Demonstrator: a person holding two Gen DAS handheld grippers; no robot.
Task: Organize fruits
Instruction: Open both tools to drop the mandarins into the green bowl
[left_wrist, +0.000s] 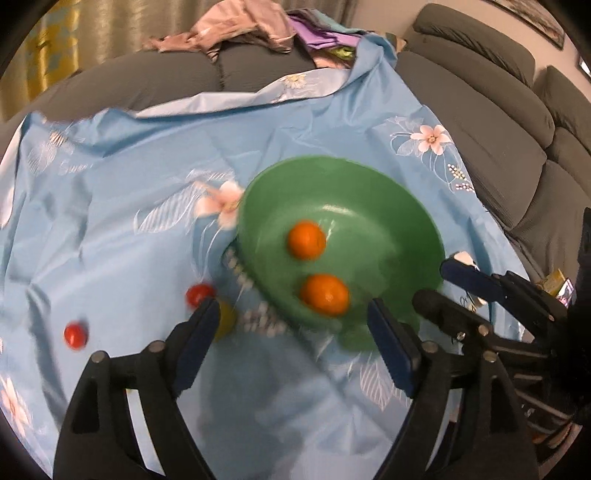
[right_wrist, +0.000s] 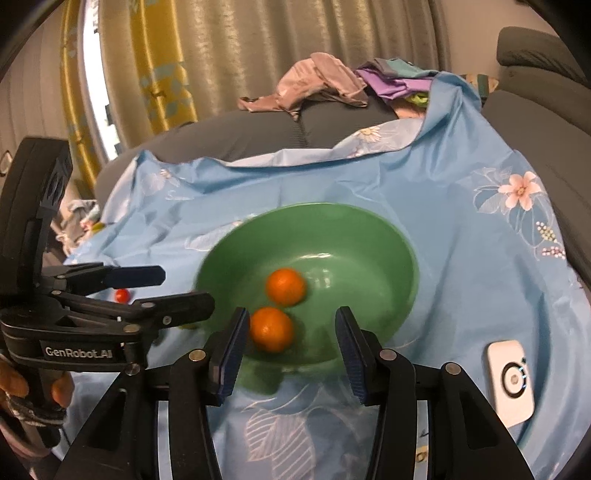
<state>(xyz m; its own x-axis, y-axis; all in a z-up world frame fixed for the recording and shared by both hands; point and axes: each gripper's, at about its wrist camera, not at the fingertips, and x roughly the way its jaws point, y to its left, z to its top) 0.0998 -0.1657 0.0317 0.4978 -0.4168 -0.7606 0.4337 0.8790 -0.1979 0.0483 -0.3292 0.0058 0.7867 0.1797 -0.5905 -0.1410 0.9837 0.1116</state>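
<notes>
A green bowl (left_wrist: 351, 192) (right_wrist: 369, 229) stands on a blue flowered cloth (left_wrist: 129, 184) and holds two oranges (left_wrist: 306, 240) (left_wrist: 325, 295), seen again in the right wrist view (right_wrist: 286, 286) (right_wrist: 271, 329). Two small red tomatoes (left_wrist: 199, 293) (left_wrist: 75, 334) lie on the cloth left of the bowl, and one shows as a tomato (right_wrist: 122, 294) in the right wrist view. A yellow fruit (left_wrist: 225, 317) is half hidden behind my left finger. My left gripper (left_wrist: 291, 314) (right_wrist: 184, 290) hangs open over the bowl's near left rim, empty. My right gripper (right_wrist: 291, 317) (left_wrist: 443, 284) is open at the near rim, the nearer orange just beyond its left finger.
A white device (right_wrist: 509, 380) lies on the cloth right of the bowl. The cloth covers a grey sofa (left_wrist: 498, 129), with a pile of clothes (right_wrist: 325, 85) behind. A person's hand (right_wrist: 59, 391) holds the left gripper's handle. A small yellow box (left_wrist: 554, 284) sits at the right.
</notes>
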